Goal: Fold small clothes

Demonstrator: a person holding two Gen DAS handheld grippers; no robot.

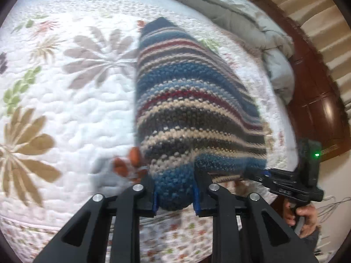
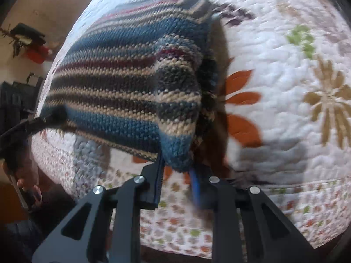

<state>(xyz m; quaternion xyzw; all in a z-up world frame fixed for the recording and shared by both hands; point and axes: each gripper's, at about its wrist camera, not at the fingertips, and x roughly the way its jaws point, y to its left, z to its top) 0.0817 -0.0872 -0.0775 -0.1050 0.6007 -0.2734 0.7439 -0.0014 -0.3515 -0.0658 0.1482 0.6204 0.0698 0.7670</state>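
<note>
Above floral quilt, striped knit garment between both tools, grey duvet beyond

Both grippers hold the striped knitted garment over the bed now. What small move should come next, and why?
Probably carry both held corners forward and lay them down. The left gripper and right gripper each clamp a near corner of the striped knitted garment, lifted above the floral quilt, while its far end rests on the quilt. This would fold it in half.
</note>
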